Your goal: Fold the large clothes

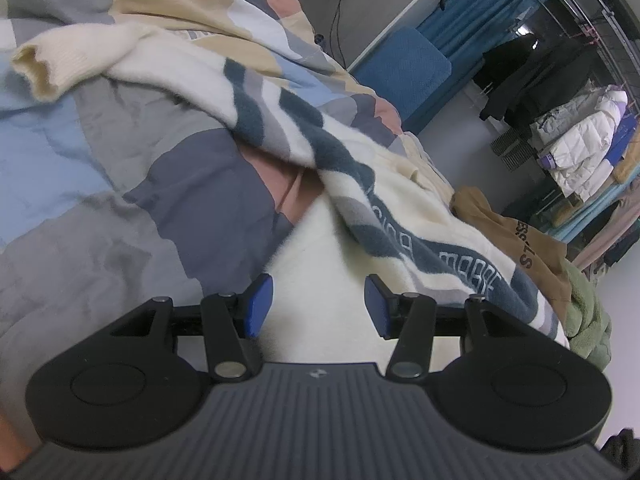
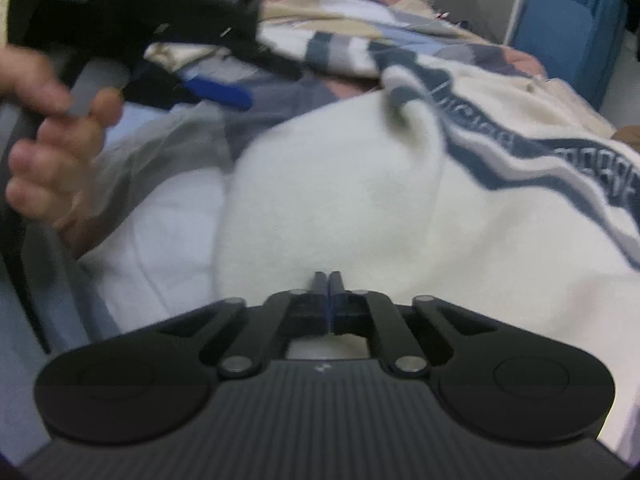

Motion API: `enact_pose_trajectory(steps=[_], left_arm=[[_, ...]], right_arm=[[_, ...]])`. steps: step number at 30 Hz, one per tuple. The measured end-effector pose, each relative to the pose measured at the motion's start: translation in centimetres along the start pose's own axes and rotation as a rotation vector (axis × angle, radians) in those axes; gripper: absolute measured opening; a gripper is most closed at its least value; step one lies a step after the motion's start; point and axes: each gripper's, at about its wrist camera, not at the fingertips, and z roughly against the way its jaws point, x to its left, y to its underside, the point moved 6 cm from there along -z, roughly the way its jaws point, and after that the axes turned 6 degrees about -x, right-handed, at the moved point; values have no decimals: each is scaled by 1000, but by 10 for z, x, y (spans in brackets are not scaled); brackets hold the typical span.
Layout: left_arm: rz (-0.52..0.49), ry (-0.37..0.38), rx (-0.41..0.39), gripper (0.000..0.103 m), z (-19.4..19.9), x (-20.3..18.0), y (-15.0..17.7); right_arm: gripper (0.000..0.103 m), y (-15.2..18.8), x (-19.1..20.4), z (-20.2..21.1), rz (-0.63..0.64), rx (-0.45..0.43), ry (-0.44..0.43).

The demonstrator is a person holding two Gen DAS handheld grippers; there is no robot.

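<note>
The right-wrist view was blurred, so the lettering on the cream sweater (image 2: 360, 192) could not be read there. In the left-wrist view the dark band's letters were only partly legible. One sweater lay spread on the bed, over a patchwork duvet (image 1: 120, 152) of blue, grey, pink and beige blocks. One sleeve stretched away to the upper left, its cuff (image 1: 36, 68) open. The near hem was cut off behind both claw bodies.

The right claw (image 2: 328, 284) had its two blue pads pressed together, just above the plain cream part of the sweater. Whether a fold of fabric was pinched between the pads could not be made out, since the tips hid the contact.

The left claw (image 1: 318, 306) stood with its two fingers spread, cream fabric showing in the gap and neither pad pressing on it. In the right-wrist view that same claw appeared at the upper left, blurred, gripped by a hand (image 2: 52, 152) whose fingers wrapped the handle.

Beyond the sweater a brown garment (image 1: 516, 236) and a green one (image 1: 588, 320) lay bunched at the bed's edge, both partly hidden. Farther off stood one blue chair (image 1: 404, 68) and a rack of hanging coats (image 1: 560, 120), too small to count.
</note>
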Motion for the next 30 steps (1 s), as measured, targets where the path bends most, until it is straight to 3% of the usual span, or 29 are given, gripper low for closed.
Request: enact_pose_trajectory(steps=[8,12,19,20,21,22,27,30], left_arm=[[80,75,34,57,-2,1,4],[67,39,57,57,-8,2,9],[60,4,84,57,-14,5,17],[61,2,85,57,-14,5,17],[62,1,85,57,-14,5,17],[63,2,84,57,-14,6,16],[73,2,82,57,-14,8,16],[89,4,81,57,-12,10,16]], right_arm=[[2,-19,-98,27,-412,-140,79],[3,-10,-99,23,-476,-114,-17],[10,-13,-31,18,-350,-84,-190],[19,-13,-23,15,-323,-74,-205],[36,-12,-15,15,-295,-67,-215],[41,-12,-8,14,-265,-62,-223],[47,-3,25,3,-79,-16,-196],[45,5,42,-4,79,2,-130]])
